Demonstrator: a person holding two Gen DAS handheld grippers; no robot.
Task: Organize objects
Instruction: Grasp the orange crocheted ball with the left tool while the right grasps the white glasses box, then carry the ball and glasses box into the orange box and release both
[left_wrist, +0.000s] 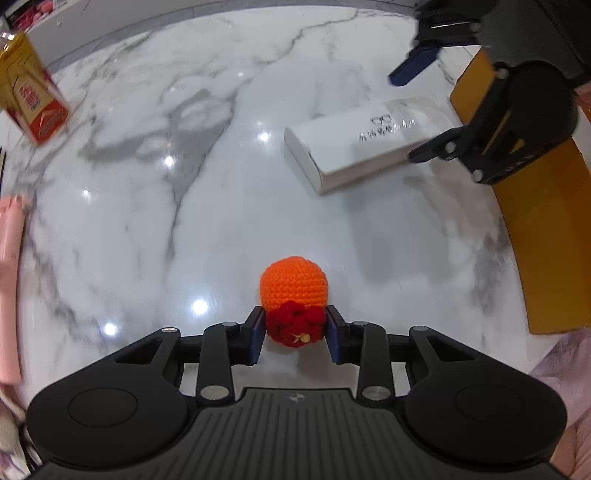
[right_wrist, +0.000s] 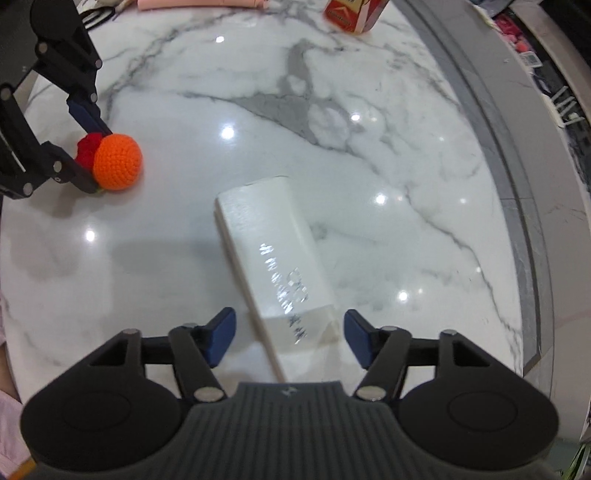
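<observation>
My left gripper (left_wrist: 295, 332) is shut on an orange crochet ball with a red knitted flower end (left_wrist: 294, 291); the blue pads (left_wrist: 258, 334) pinch the red part, and the ball sits just above or on the marble table (left_wrist: 166, 184). The ball (right_wrist: 117, 161) and left gripper (right_wrist: 94, 158) also show in the right wrist view. My right gripper (right_wrist: 290, 338) is open, its jaws standing on either side of the near end of a white glasses case (right_wrist: 273, 254) lying on the table, not touching it. The case (left_wrist: 365, 140) shows in the left wrist view, with the right gripper (left_wrist: 413, 110) above it.
A red and gold carton (left_wrist: 31, 99) stands at the far left, also visible in the right wrist view (right_wrist: 352, 14). A pink bottle-like object (left_wrist: 11, 280) lies at the left edge. An orange-yellow board (left_wrist: 535, 229) lies at the right. A grey band (right_wrist: 491, 155) rims the table.
</observation>
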